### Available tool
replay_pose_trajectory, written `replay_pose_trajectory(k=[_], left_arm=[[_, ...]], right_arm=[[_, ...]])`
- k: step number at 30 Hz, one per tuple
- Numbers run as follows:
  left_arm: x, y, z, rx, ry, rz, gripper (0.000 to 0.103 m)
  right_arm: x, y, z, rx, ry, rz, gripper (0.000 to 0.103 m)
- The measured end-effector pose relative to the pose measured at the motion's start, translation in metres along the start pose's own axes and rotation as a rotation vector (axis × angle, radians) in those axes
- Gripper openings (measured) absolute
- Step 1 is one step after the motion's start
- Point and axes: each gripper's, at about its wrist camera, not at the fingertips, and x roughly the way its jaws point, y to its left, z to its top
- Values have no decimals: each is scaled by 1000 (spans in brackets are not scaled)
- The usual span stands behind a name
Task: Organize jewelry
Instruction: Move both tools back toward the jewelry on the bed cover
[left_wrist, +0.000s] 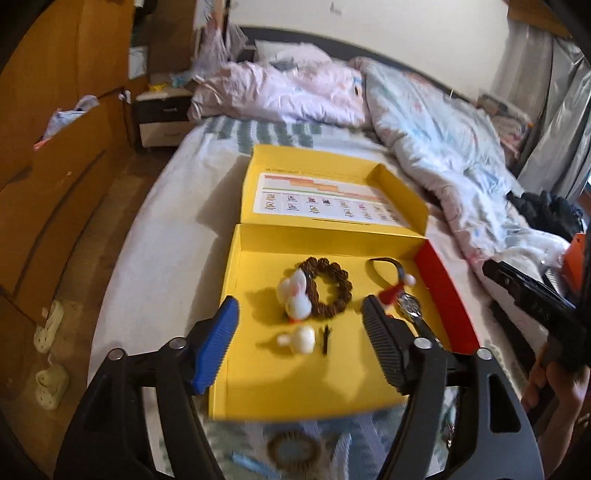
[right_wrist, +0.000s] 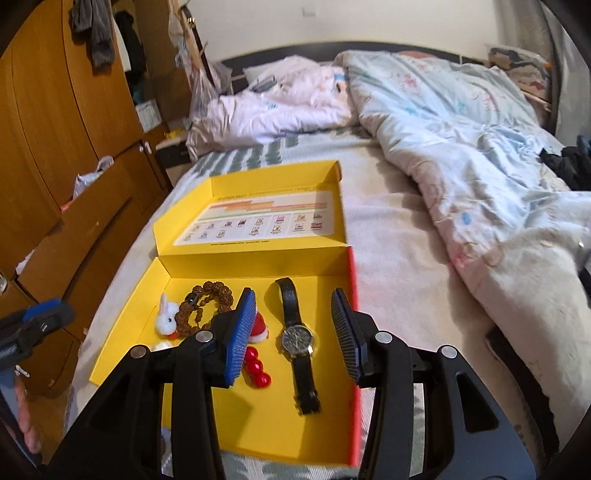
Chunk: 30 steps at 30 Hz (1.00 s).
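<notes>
Jewelry lies in the yellow box (left_wrist: 236, 295); my left gripper (left_wrist: 299, 339) and right gripper (right_wrist: 291, 332) hover apart, empty. Next I judge: fetch the hair tie (left_wrist: 291, 448) outside.

Open yellow box (right_wrist: 258, 417) on the bed holds a brown bead bracelet (left_wrist: 328, 286), black-strapped wristwatch (right_wrist: 297, 341) lying flat, white rabbit charm (right_wrist: 165, 317), and red beads (right_wrist: 256, 367).

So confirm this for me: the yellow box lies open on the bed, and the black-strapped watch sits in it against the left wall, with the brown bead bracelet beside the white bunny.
One detail is off. The watch lies toward the right side of the yellow box, near its red wall, not the left. The right wrist view shows it plainly. The rest holds: the box is open on the bed, and the bead bracelet sits beside the white bunny.
</notes>
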Motion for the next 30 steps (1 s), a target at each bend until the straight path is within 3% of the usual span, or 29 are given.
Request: replay_pose_trajectory(k=[4, 13, 20, 24, 28, 30], left_arm=[[-22, -9, -42, 25, -34, 46, 80], [-8, -31, -120, 48, 73, 43, 80], [-14, -35, -158, 45, 56, 145, 80], [-5, -33, -170, 35, 94, 170, 81], [-5, -38, -175, 51, 75, 195, 81], [-5, -40, -176, 57, 71, 193, 80]], right_arm=[[-25, -10, -28, 6, -6, -3, 52], [-58, -32, -114, 0, 74, -72, 52], [-64, -39, -157, 21, 140, -81, 52], [-66, -18, -170, -73, 140, -96, 52], [-60, 9, -181, -213, 154, -148, 52], [-55, 12, -185, -221, 177, -137, 52]])
